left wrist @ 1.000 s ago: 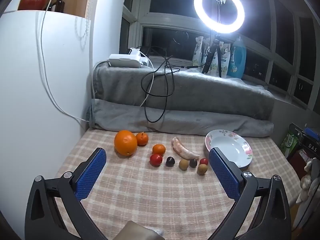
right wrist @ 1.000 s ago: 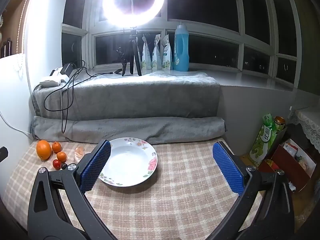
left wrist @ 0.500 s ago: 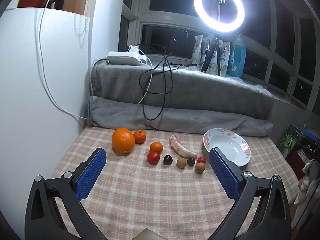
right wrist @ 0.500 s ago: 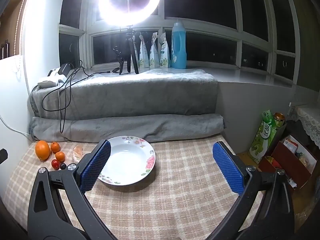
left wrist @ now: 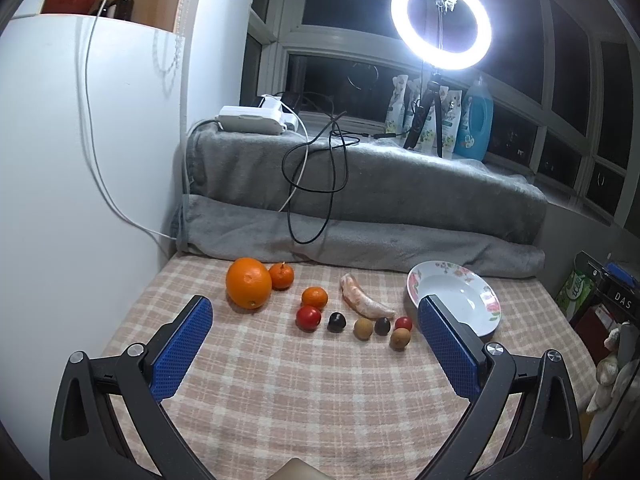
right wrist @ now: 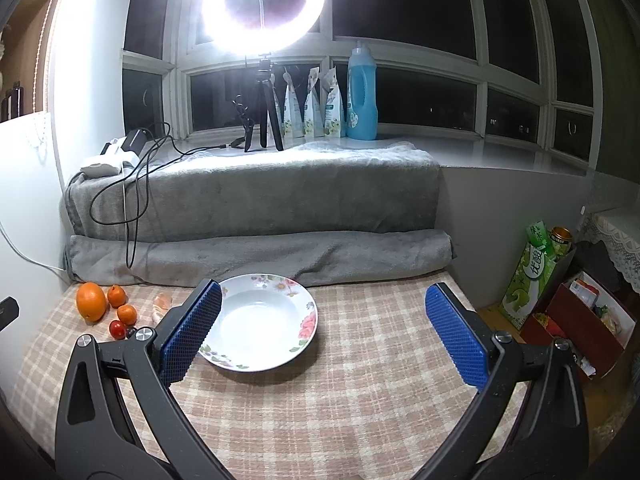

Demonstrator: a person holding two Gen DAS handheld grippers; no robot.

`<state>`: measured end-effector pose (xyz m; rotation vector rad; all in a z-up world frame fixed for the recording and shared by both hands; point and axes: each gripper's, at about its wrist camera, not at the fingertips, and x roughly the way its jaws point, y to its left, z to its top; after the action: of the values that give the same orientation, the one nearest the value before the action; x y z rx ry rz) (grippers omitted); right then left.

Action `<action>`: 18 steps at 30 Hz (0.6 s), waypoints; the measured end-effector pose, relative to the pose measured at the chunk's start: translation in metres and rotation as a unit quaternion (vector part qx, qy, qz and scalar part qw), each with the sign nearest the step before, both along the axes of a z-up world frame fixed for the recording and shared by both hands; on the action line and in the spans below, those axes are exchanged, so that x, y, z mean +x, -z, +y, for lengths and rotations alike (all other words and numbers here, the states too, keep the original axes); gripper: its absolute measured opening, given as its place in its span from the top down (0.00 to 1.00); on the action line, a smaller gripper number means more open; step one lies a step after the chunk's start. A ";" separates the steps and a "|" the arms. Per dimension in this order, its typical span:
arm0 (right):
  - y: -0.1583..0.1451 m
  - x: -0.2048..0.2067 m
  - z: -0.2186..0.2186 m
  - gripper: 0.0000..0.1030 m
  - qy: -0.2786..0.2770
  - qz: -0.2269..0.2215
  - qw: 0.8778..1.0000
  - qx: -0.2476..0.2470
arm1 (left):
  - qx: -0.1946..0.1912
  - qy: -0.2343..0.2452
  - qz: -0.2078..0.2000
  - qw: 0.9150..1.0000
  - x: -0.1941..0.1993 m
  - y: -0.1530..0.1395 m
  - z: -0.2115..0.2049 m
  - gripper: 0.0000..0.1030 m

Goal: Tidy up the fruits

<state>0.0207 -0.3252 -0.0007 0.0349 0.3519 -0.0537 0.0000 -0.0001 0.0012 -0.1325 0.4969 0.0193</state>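
A ring light on a tripod, up and ahead of both grippers, is the main source; it blows out to pure white and in the right wrist view spreads a glare halo over the dark window panes. It lights the checked worktop evenly, with a soft shadow under the plate on the side toward the gripper. Both views are sharp at centre, while fisheye bending curves the window frames and the corners fall to black.
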 end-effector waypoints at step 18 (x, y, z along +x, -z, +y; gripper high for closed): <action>-0.001 -0.002 0.000 0.00 -0.002 0.002 1.000 0.002 | 0.001 0.005 0.000 1.000 -0.002 0.000 -0.003 0.01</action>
<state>0.0187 -0.3247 -0.0001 0.0379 0.3554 -0.0500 -0.0024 -0.0030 0.0015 -0.1288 0.4979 0.0097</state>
